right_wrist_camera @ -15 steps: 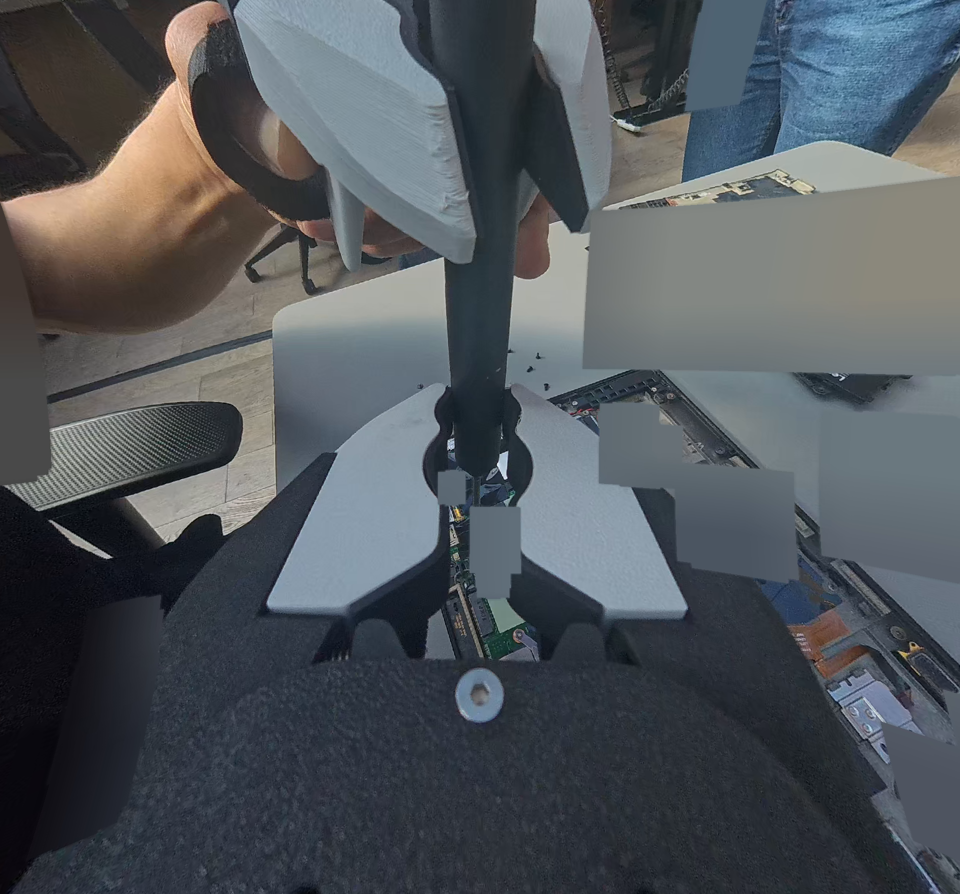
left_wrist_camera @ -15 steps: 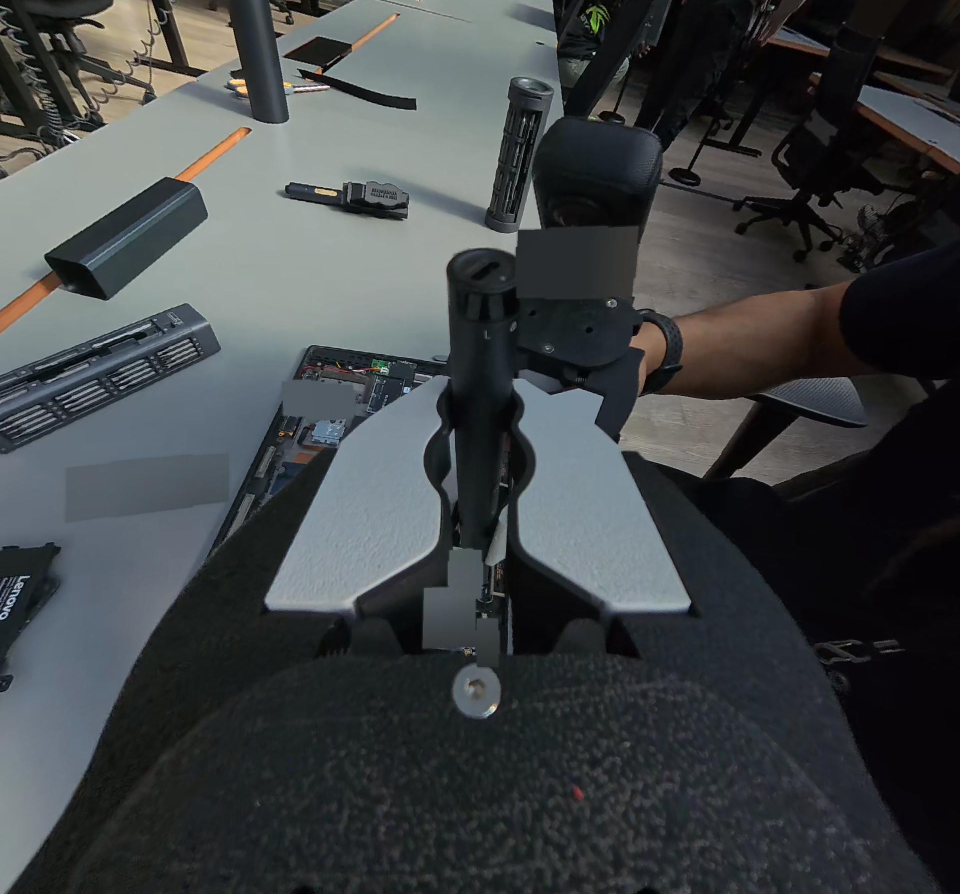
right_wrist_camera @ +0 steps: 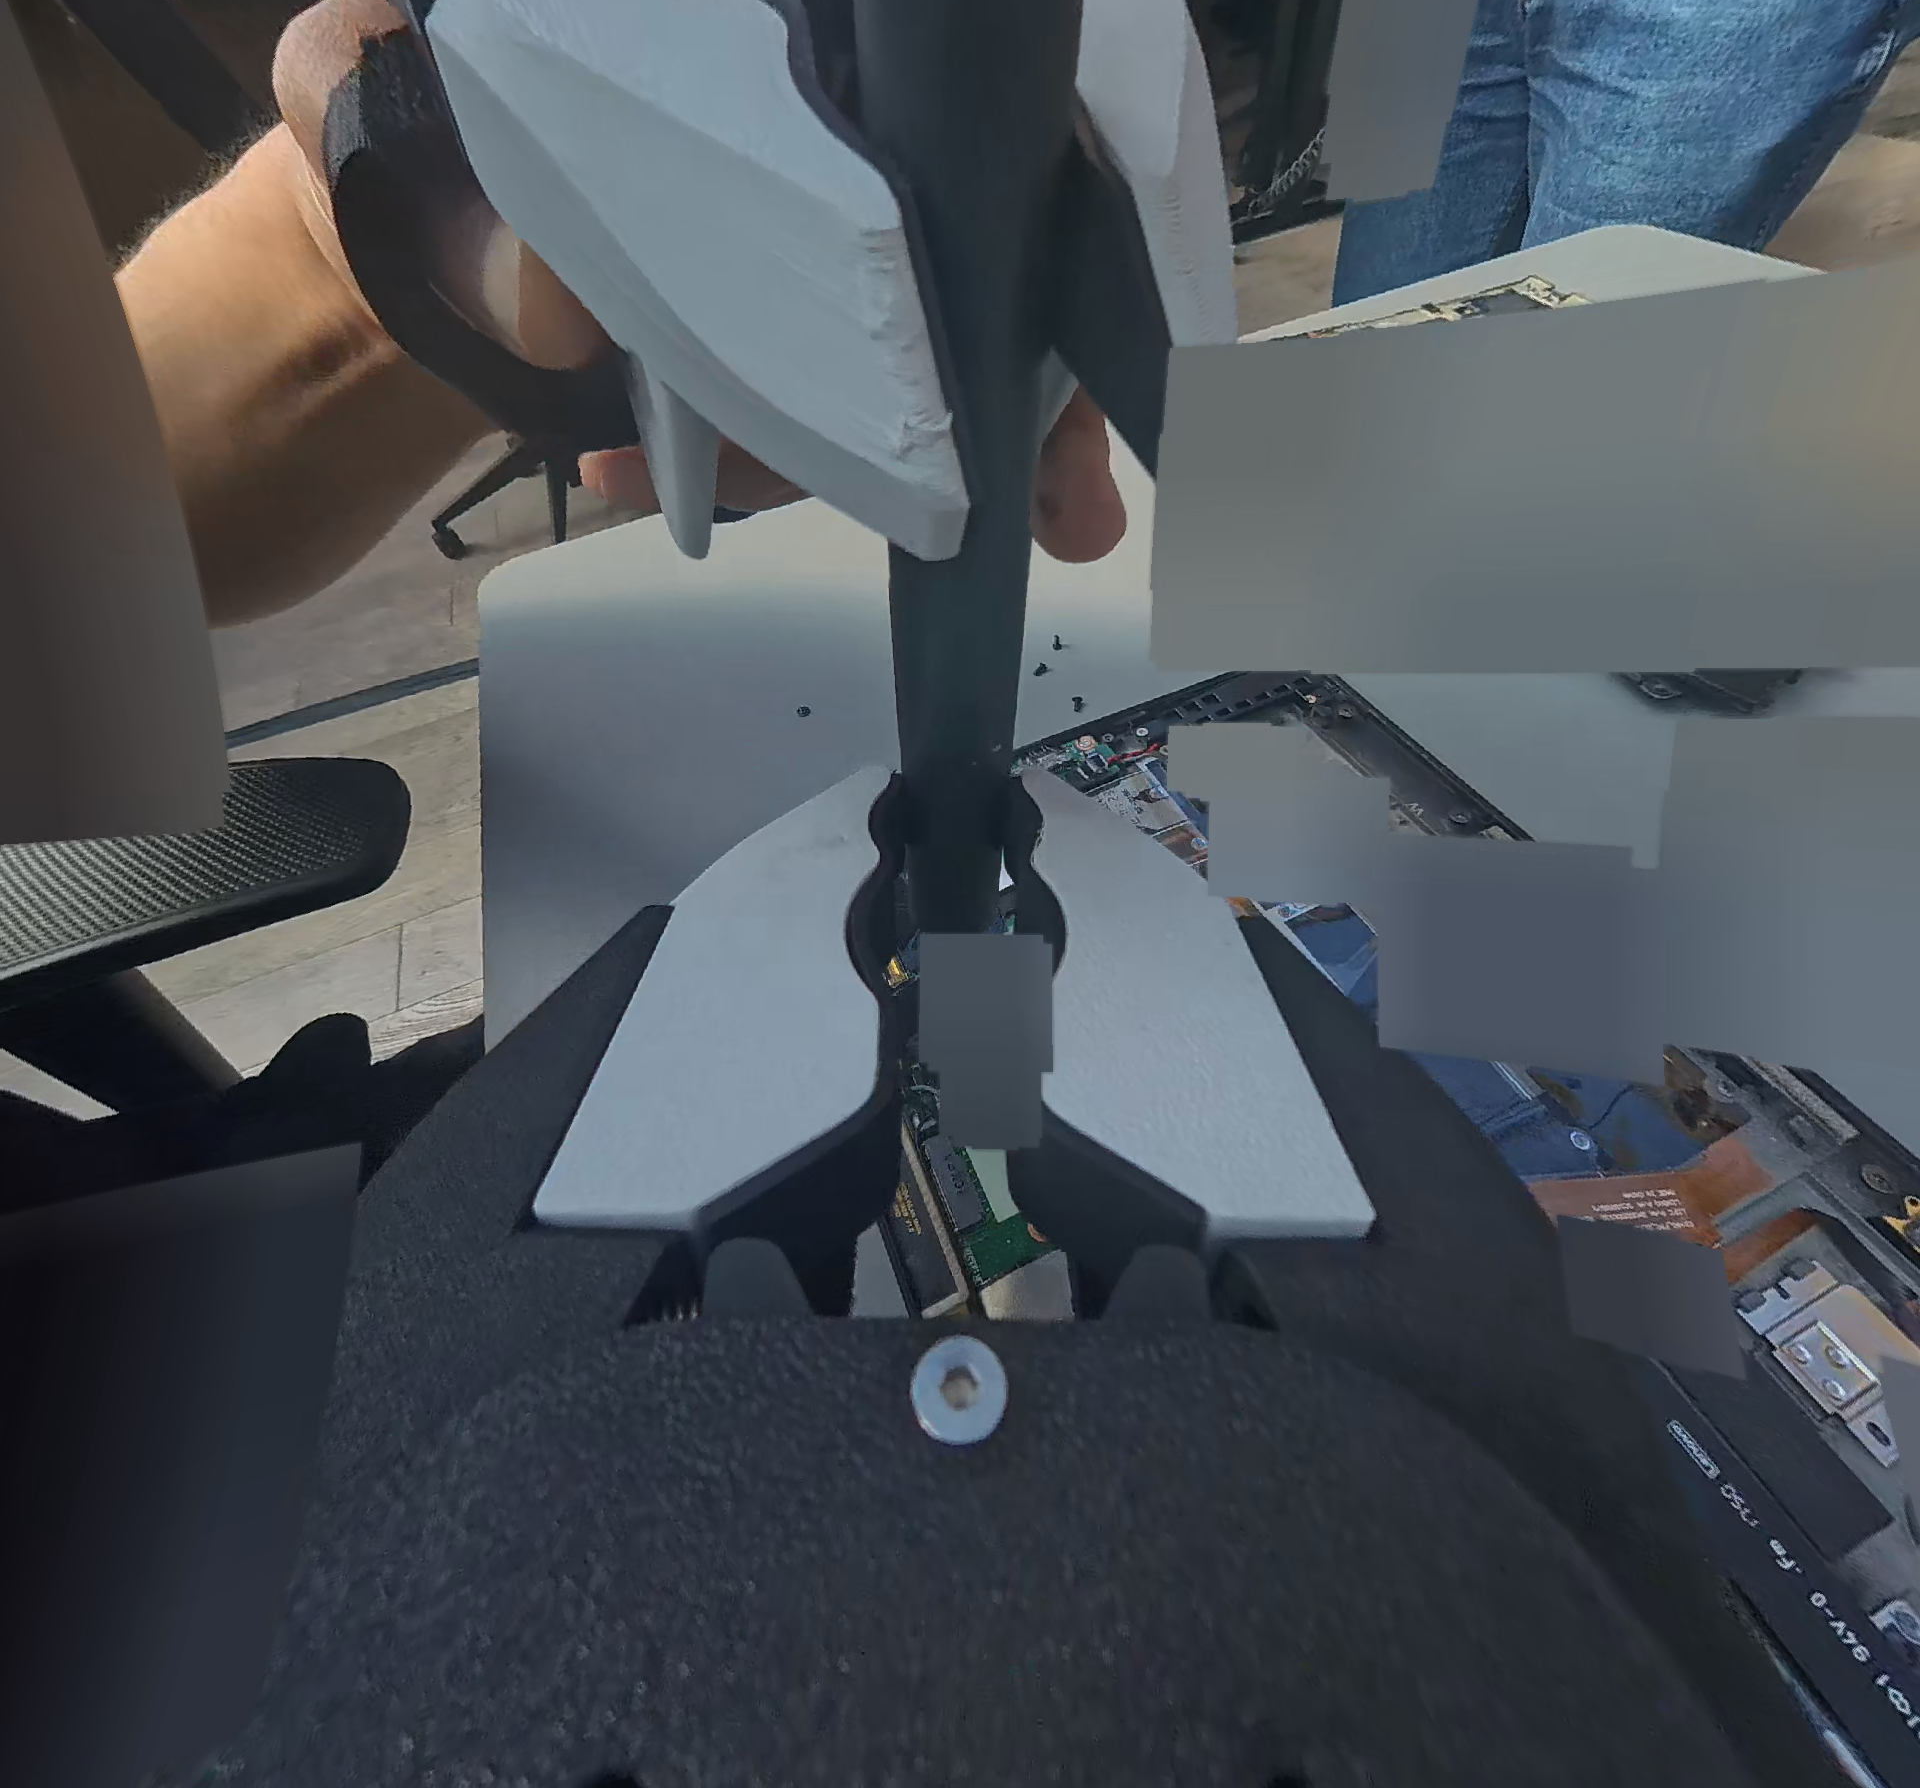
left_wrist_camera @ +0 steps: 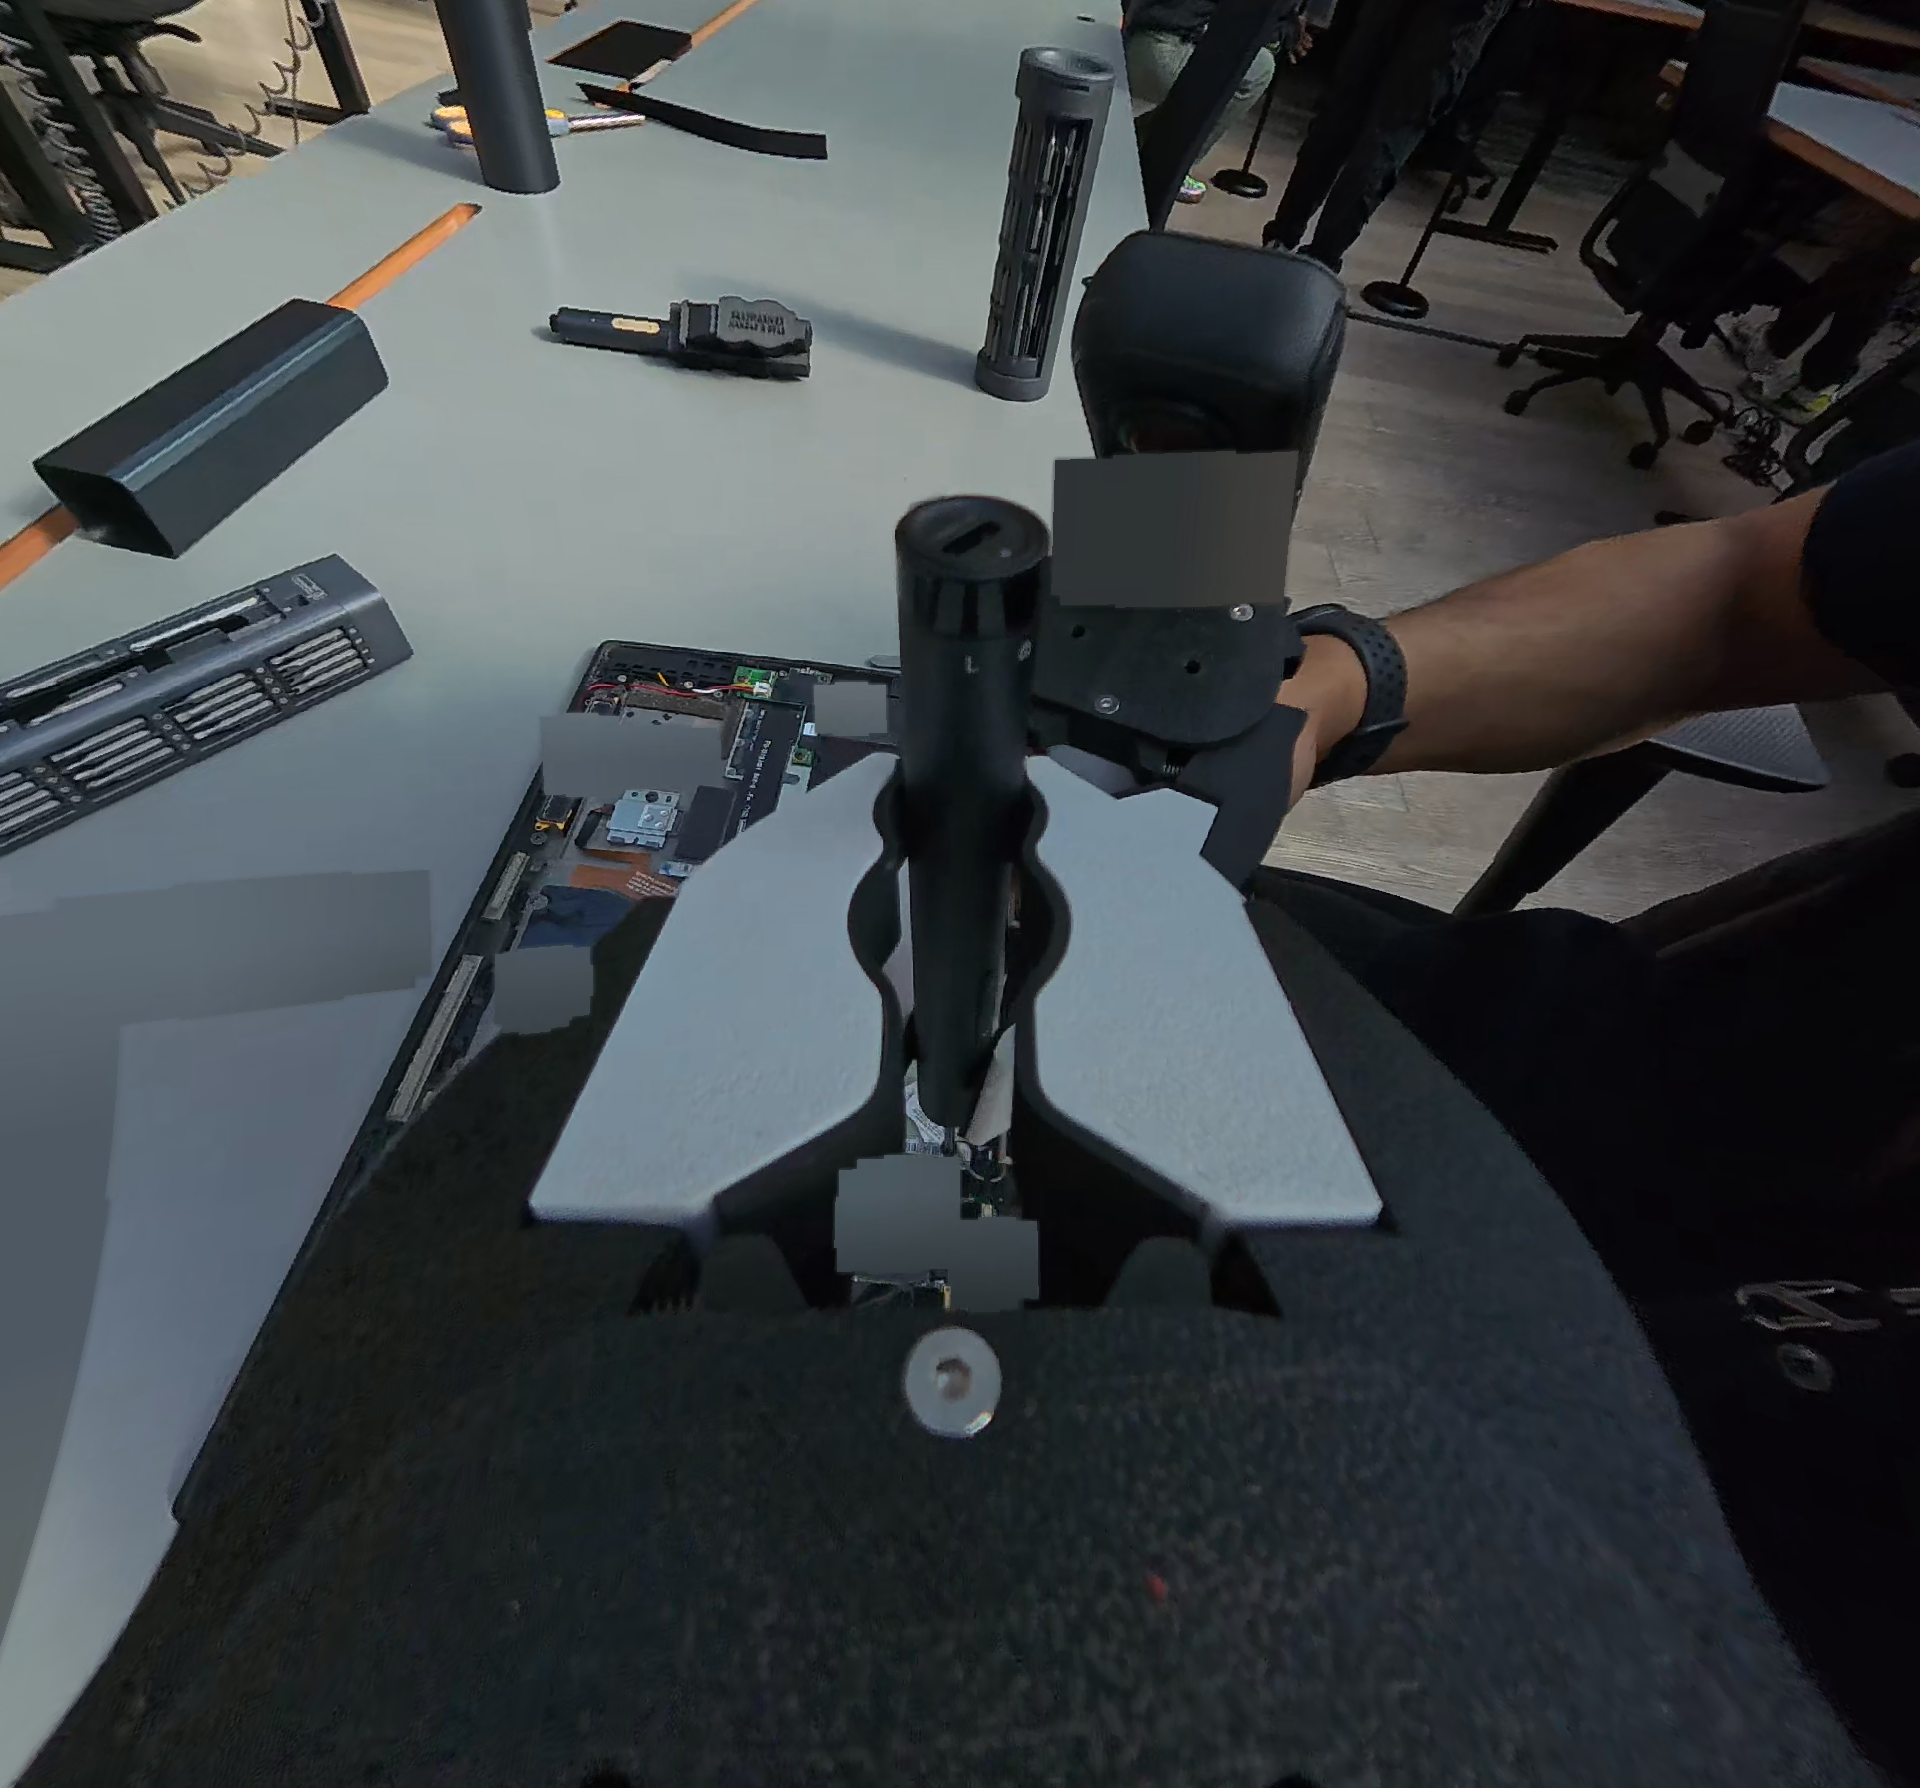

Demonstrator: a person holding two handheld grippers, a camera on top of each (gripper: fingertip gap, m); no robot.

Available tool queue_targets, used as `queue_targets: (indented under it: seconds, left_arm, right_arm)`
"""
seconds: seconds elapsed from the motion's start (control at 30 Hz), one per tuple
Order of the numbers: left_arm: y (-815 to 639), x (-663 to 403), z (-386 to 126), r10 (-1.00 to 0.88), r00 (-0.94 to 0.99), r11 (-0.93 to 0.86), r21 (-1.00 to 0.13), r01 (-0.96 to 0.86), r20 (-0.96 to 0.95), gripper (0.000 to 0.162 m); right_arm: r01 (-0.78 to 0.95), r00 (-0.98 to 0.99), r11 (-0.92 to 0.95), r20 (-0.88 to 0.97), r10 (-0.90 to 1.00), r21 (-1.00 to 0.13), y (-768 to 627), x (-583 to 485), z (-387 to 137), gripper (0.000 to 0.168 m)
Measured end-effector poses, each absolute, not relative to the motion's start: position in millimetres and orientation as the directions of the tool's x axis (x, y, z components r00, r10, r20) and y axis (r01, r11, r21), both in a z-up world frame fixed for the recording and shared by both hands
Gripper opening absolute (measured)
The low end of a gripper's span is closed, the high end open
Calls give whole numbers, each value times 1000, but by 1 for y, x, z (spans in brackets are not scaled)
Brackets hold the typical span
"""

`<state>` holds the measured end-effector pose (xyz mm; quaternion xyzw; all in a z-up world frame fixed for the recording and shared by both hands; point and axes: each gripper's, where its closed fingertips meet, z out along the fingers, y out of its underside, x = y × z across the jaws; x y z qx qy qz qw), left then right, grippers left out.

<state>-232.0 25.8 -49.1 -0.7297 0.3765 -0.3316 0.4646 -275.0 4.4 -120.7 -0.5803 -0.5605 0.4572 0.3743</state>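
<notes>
Clamped upright in the left gripper (left_wrist_camera: 961, 803), grey textured fingers (left_wrist_camera: 727, 990) pressed against both sides of a smooth black cylindrical electric screwdriver (left_wrist_camera: 966, 751), flat slotted cap uppermost. Lower down the same barrel, pinched again between the scalloped black inner edges of the right gripper (right_wrist_camera: 951, 803), just above the tip. Tip resting on, or just over, a small circuit board inside the opened black laptop chassis (left_wrist_camera: 644, 803), flat on the pale grey matte desk (left_wrist_camera: 623, 491); actual contact hidden by a blurred patch. Likely stiff, slim and fairly light, yet glossy and round, so prone to slipping or twisting; best held where the notched recesses wrap the barrel, high and low together. Exposed boards, orange flex ribbon and thin connectors below probably fragile. Tiny black loose screws (right_wrist_camera: 1049, 668) scattered on the desk near the chassis corner. Farther off: a ribbed grey upright bit holder (left_wrist_camera: 1044, 221), a dark angular metal box (left_wrist_camera: 208, 429), a slotted grey bit tray (left_wrist_camera: 177, 689), a small black tool lying flat (left_wrist_camera: 707, 336).
</notes>
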Motion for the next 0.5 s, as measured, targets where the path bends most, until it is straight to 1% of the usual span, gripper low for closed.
queue_targets:
  seconds: [0.2,0.3,0.37,0.5]
  left_arm:
    - [27,-234,-69,-860,494,-287,-921,-264,127,18]
    - [27,-235,-73,-858,494,-292,-924,-245,140,18]
    - [27,-235,-74,-860,490,-288,-928,-238,141,18]
    - [30,-237,-74,-850,511,-276,-935,-224,128,18]
  right_arm:
    - [396,-8,-70,-80,997,-916,8,-278,-142,17]
    - [423,-1,-65,-73,997,-904,9,-277,-146,17]
    - [425,10,-54,-55,998,-904,11,-276,-148,17]
    - [407,24,-90,-88,996,-909,12,-276,-150,17]
